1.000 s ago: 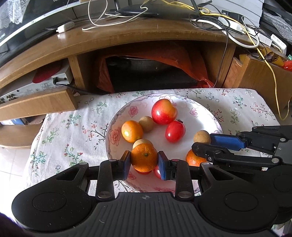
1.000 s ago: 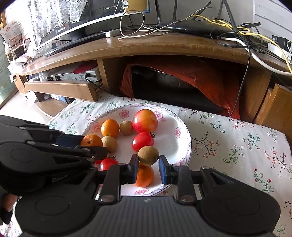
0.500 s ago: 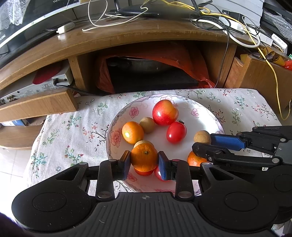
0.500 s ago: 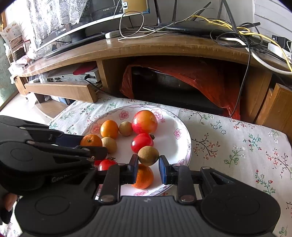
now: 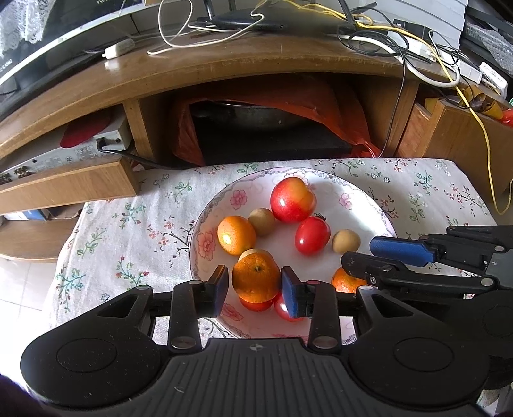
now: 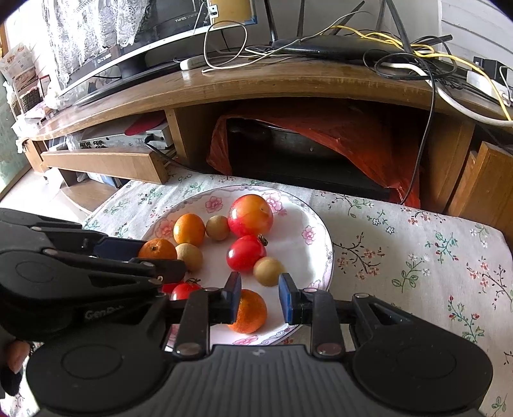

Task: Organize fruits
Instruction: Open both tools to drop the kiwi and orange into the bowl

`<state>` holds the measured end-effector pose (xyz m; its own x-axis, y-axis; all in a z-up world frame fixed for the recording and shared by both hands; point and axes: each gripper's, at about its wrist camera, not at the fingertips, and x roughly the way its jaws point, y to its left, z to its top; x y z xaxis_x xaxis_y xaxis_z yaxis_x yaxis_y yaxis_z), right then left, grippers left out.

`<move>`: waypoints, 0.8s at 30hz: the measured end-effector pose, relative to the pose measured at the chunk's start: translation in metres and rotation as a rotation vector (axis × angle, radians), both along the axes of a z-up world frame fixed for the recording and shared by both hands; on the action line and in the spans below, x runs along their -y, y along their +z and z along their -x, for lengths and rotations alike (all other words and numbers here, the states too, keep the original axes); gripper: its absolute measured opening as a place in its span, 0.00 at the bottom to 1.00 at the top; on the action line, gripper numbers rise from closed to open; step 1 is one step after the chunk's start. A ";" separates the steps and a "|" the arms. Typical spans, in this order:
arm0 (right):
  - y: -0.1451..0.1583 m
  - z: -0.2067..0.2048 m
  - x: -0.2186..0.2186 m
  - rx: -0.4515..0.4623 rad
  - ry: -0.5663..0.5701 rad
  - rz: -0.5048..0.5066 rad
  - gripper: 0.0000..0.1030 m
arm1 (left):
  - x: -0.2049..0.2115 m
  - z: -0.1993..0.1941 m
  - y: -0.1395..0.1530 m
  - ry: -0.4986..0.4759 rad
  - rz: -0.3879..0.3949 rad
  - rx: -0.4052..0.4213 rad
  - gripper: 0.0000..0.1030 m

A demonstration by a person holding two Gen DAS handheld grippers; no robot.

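Low worktop [image 5: 134, 231] w/ a floral cloth, in front of a wooden TV stand [image 6: 288, 83] strewn w/ cables; a flowered plate [image 5: 359, 199] sits mid-cloth w/ all the fruit on it.

Change since a sec ago: in my left gripper [image 5: 255, 284] the orange [image 5: 256, 277] was pinched tight between both pads; now there's a sliver of gap on the left pad, so I judge the fingers are easing off it. The orange sits above two red fruits at the plate's near edge. My right gripper [image 6: 259, 296] has slid left: fingers apart, empty, now hovering over the near orange [image 6: 250, 311] instead of the brown fruit [image 6: 267, 271]. Means one orange is about placed, next pick lined up.

Writing: "GenR…" partly visible on the left gripper body in the right view; "TW25…" on the TV [image 6: 179, 25], rest too small.
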<state>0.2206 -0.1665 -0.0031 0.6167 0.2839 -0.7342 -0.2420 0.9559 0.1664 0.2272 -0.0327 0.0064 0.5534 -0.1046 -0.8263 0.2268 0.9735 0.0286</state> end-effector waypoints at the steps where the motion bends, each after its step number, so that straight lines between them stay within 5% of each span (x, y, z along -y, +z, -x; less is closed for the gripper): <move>1: 0.000 0.000 0.001 -0.001 -0.002 -0.003 0.18 | 0.000 0.000 0.000 0.001 0.001 0.001 0.44; 14: 0.003 0.000 0.010 -0.002 -0.047 -0.023 0.19 | -0.003 -0.001 0.007 0.002 0.090 -0.018 0.50; 24: 0.011 0.004 0.014 0.000 -0.069 -0.030 0.20 | -0.002 0.006 0.015 0.004 0.075 0.015 0.59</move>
